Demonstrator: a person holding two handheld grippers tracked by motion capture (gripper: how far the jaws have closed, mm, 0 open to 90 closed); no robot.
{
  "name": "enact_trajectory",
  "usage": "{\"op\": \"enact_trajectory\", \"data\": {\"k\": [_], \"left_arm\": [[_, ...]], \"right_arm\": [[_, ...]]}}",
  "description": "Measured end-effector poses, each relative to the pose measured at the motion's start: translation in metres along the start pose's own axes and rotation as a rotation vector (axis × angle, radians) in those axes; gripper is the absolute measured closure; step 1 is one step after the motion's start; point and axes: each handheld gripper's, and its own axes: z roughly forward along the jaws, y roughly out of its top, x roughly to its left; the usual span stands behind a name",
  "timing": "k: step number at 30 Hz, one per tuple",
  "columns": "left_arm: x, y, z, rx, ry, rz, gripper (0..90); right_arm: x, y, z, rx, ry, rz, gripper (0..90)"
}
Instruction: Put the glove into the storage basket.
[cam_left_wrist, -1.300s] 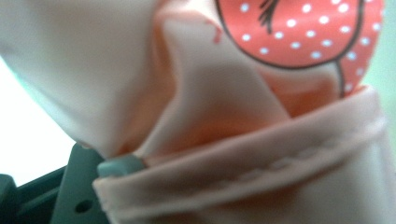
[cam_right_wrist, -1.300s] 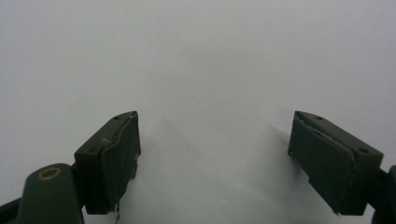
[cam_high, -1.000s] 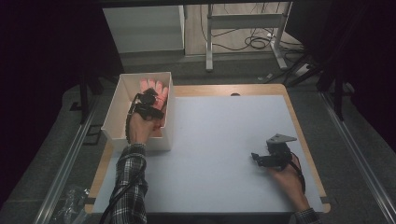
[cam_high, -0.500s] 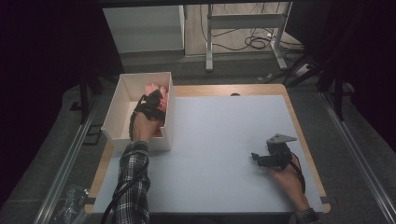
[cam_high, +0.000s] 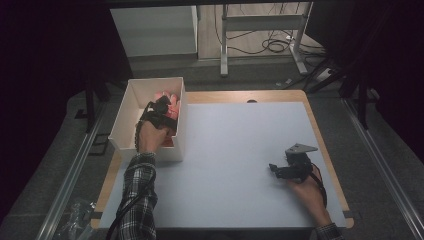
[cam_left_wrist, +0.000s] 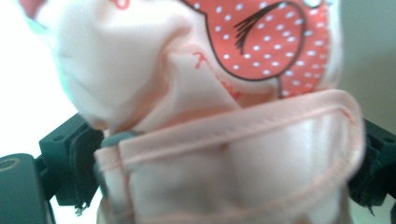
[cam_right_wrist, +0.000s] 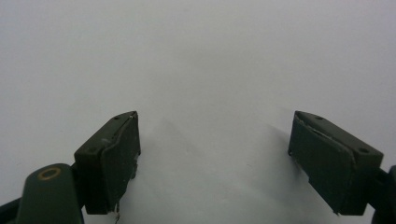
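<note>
1. Overhead, in the high view, the left gripper reaches down into the white box that sits at the table's far left corner. The pink cloth lies bunched inside that box, against its far right wall, touching the gripper's tip and just beyond it. The left hand rests over the box's near end, with a plaid sleeve trailing back from it. The right gripper sits well away from the box, on the white table top near its right edge, held by the right hand.

2. In the left gripper view, the pink cloth crowds right up to the camera. Its stitched hem runs across between the two black fingers, which stand wide at either side. The jaws have just been opening; the cloth lies loosely between them, and the pads look set back from it rather than pinching. A red patch with white dots shows on the fabric farther in, against the box's pale wall.

3. In the right gripper view, the right gripper has its fingers spread wide apart with nothing between them, hovering over bare white table top, far from the box.
</note>
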Motion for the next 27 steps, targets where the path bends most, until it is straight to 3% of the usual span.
{"op": "enact_trajectory", "data": {"k": [13, 27], "left_arm": [[0.001, -0.01, -0.024, -0.074, -0.042, 0.014, 5.2], [-0.002, -0.018, -0.049, -0.144, -0.042, 0.038, 5.2]], "right_arm": [[0.0, 0.0, 0.0, 0.0, 0.0, -0.001, 17.0], [0.0, 0.0, 0.0, 0.0, 0.0, 0.0, 17.0]]}}
